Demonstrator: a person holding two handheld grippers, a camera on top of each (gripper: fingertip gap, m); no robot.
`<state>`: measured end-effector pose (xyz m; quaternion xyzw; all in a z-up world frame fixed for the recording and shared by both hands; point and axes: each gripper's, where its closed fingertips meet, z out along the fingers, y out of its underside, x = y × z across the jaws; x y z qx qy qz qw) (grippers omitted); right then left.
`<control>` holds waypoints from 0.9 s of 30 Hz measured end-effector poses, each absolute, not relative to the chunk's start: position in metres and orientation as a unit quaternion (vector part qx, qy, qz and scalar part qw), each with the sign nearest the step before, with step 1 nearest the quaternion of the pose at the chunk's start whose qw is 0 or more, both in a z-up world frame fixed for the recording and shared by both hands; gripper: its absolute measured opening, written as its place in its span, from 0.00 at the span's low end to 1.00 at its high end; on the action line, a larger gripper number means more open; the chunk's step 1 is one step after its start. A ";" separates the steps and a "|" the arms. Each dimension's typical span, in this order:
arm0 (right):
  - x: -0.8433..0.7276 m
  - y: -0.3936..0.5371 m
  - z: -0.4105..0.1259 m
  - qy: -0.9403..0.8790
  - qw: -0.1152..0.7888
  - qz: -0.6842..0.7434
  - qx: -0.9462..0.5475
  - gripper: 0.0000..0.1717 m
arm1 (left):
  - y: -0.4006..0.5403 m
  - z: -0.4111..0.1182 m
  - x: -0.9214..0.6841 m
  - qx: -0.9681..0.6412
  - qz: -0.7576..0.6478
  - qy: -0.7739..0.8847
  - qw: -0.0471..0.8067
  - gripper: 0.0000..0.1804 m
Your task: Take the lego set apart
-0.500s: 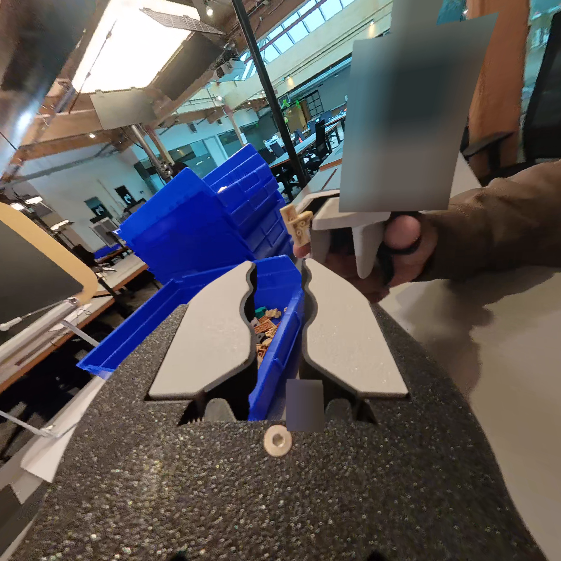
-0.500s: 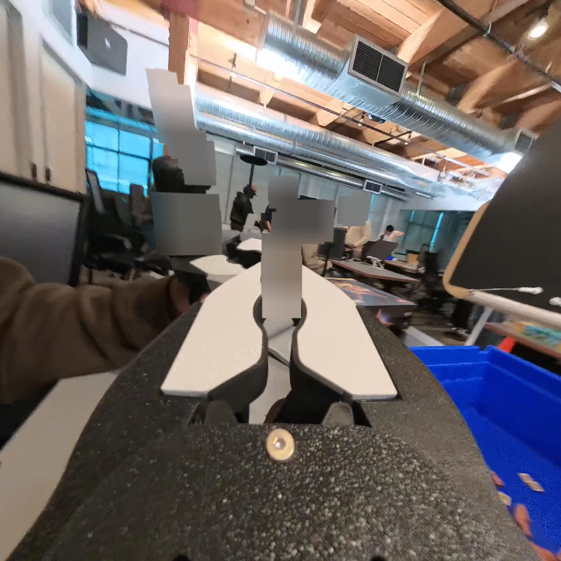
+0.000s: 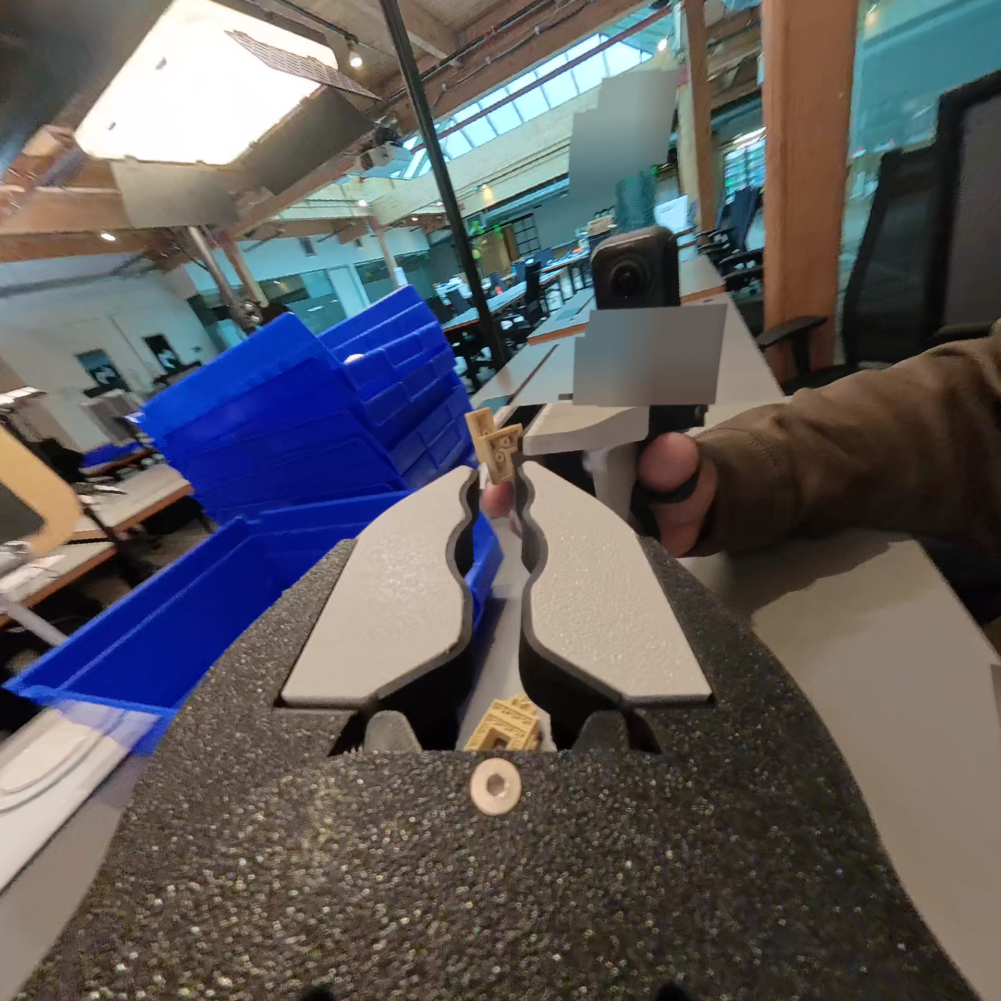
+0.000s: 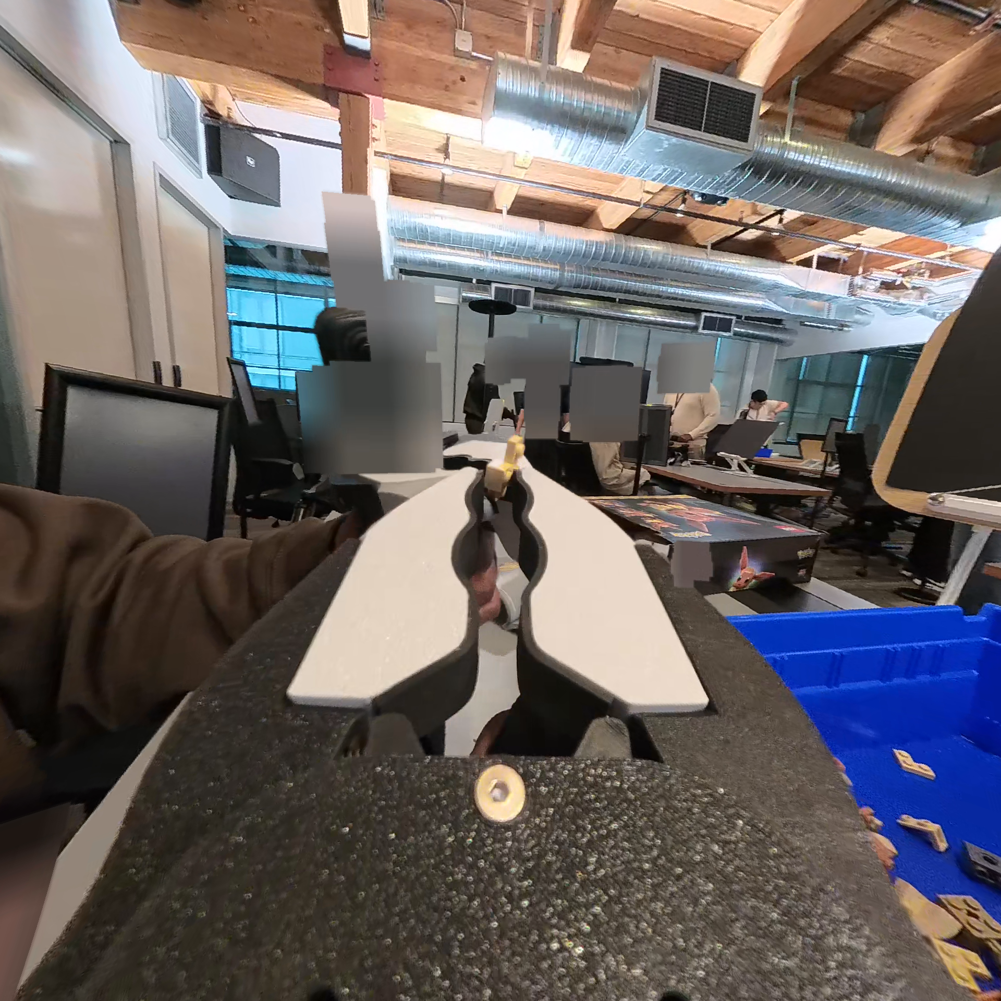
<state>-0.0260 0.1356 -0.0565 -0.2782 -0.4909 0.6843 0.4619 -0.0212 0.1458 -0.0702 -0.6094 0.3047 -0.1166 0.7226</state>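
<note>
Both grippers [image 3: 499, 472] [image 4: 501, 476] clamped on tan brick assembly [image 3: 495, 447]; blue bins [image 3: 303, 411] left, tan piece [image 3: 506, 726] on table beneath

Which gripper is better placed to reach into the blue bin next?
Probably the left gripper: the blue bin lies beside its fingers, while the right gripper pinches a tan piece.

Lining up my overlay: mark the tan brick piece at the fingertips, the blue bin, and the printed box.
tan brick piece [image 3: 495, 449], left wrist view, its studded face.
blue bin [image 4: 888, 699], right wrist view, inner wall.
printed box [image 4: 704, 520], right wrist view, top face.
</note>
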 end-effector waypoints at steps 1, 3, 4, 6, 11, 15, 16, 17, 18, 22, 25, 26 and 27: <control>-0.026 0.135 -0.057 -0.493 0.457 0.687 -0.276 0.05 | 0.144 -0.070 -0.020 -0.611 -0.139 0.303 0.718 0.07; -0.025 0.133 -0.058 -0.497 0.452 0.689 -0.273 0.05 | 0.142 -0.070 -0.018 -0.609 -0.172 0.299 0.714 0.06; -0.025 0.132 -0.058 -0.499 0.450 0.689 -0.271 0.05 | 0.141 -0.070 -0.017 -0.609 -0.183 0.300 0.711 0.06; -0.024 0.130 -0.058 -0.504 0.447 0.689 -0.267 0.05 | 0.139 -0.072 -0.015 -0.611 -0.207 0.303 0.701 0.04; -0.025 0.130 -0.062 -0.521 0.452 0.674 -0.265 0.05 | 0.139 -0.075 -0.017 -0.622 -0.196 0.310 0.691 0.04; -0.025 0.136 -0.069 -0.560 0.480 0.623 -0.262 0.06 | 0.145 -0.079 -0.025 -0.631 -0.071 0.336 0.695 0.03; -0.025 0.138 -0.072 -0.576 0.488 0.603 -0.258 0.07 | 0.148 -0.079 -0.030 -0.631 -0.014 0.343 0.696 0.03; -0.025 0.139 -0.076 -0.598 0.498 0.575 -0.253 0.07 | 0.151 -0.080 -0.037 -0.628 0.053 0.352 0.692 0.03; -0.025 0.142 -0.081 -0.621 0.514 0.538 -0.246 0.09 | 0.154 -0.081 -0.044 -0.620 0.130 0.362 0.684 0.03; -0.031 0.161 -0.097 -0.675 0.608 0.357 -0.219 0.11 | 0.162 -0.088 -0.059 -0.559 0.369 0.414 0.617 0.03; -0.037 0.170 -0.103 -0.685 0.646 0.264 -0.208 0.11 | 0.167 -0.102 -0.053 -0.534 0.425 0.455 0.571 0.03; -0.039 0.170 -0.106 -0.691 0.648 0.246 -0.202 0.11 | 0.168 -0.105 -0.052 -0.529 0.435 0.465 0.561 0.03; -0.039 0.169 -0.109 -0.696 0.651 0.232 -0.195 0.10 | 0.170 -0.108 -0.052 -0.524 0.449 0.472 0.548 0.03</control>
